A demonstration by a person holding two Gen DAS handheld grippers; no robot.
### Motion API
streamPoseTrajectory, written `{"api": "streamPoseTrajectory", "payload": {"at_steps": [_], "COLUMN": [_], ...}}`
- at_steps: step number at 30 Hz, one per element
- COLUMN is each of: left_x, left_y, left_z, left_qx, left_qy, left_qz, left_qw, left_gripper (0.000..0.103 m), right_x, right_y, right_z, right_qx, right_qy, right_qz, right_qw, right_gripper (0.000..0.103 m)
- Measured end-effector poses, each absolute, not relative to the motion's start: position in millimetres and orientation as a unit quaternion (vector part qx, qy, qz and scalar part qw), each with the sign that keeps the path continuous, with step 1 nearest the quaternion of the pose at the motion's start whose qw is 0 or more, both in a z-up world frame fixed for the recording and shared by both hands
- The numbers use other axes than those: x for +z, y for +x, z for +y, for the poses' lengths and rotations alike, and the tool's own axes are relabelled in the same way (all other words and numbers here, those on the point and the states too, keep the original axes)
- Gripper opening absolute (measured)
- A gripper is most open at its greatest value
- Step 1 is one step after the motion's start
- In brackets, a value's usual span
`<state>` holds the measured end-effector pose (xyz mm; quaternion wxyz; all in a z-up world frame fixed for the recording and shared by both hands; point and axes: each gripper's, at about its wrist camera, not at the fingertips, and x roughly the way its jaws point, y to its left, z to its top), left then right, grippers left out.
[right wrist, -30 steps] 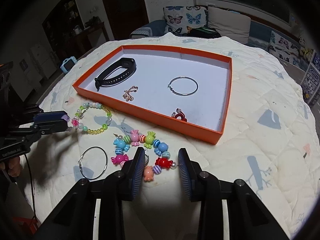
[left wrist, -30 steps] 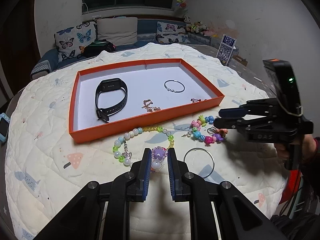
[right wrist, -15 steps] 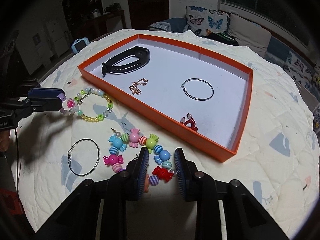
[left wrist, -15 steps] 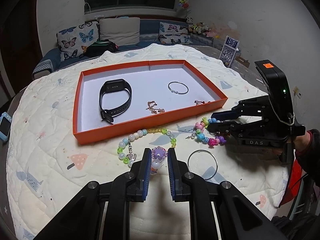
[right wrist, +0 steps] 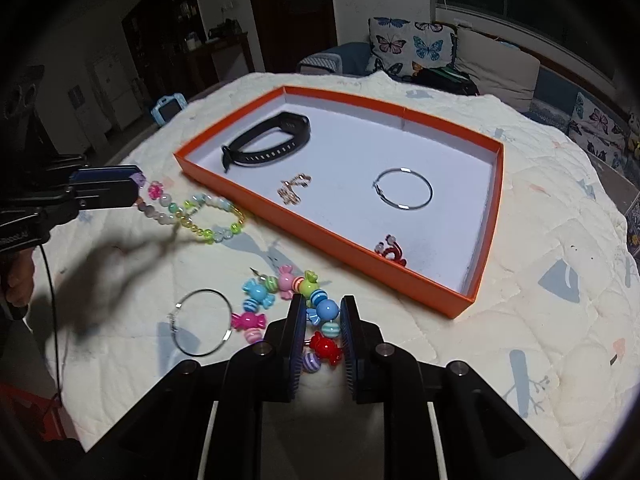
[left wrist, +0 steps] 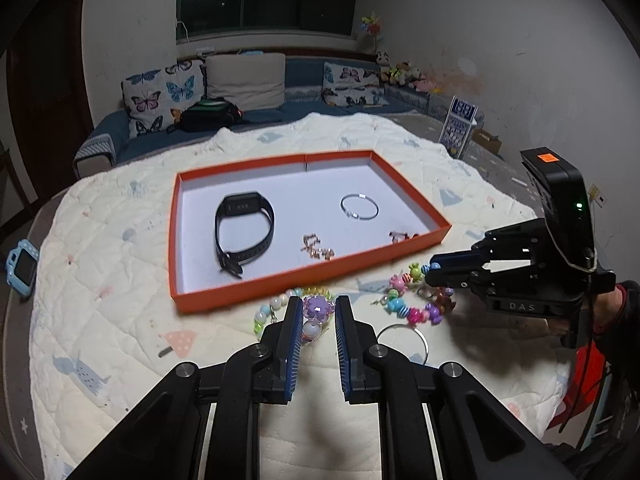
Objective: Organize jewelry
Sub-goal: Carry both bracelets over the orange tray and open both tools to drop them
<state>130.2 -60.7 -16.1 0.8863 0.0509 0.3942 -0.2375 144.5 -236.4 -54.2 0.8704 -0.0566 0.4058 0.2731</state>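
Our left tongs (left wrist: pixel 316 314) pinch the pastel bracelet (right wrist: pixel 200 216), partly hiding its purple flower bead; our right tongs (right wrist: pixel 323 312) have just closed on the glossy candy-bead bracelet (right wrist: pixel 280 300) beside the orange tray (right wrist: pixel 468 300).

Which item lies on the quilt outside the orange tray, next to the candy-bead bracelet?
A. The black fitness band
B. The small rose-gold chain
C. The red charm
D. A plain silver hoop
D: a plain silver hoop lies on the quilt beside the candy-bead bracelet, outside the orange tray; the black fitness band, the rose-gold chain and the red charm all lie inside the tray.
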Motion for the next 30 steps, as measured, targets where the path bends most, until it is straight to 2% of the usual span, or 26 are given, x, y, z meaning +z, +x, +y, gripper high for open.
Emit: {"api": "streamPoseTrajectory", "payload": {"at_steps": [15,24,30], "left_x": [36,83,96], "left_y": [128,155,186], "left_z": [-59,-63,-68], "left_qx": [-0.237,-0.239,-0.232], "left_qy": [0.056,0.055,0.06], "left_qz": [0.35,0.32,0.316], "left_qw": [0.904,0.915,0.918], "left_gripper": [0.017,0.017,0.017], "right_x": [-7,18,25], "right_y": [129,142,159], "right_z": [-234,-247,-257], "right_qx": [0.269,0.254,0.24], "right_qy": [-0.055,-0.04,-0.023], "right_qz": [0.366,0.343,0.333], "right_qw": [0.889,0.904,0.912], "right_gripper": [0.02,0.02,0.02]}}
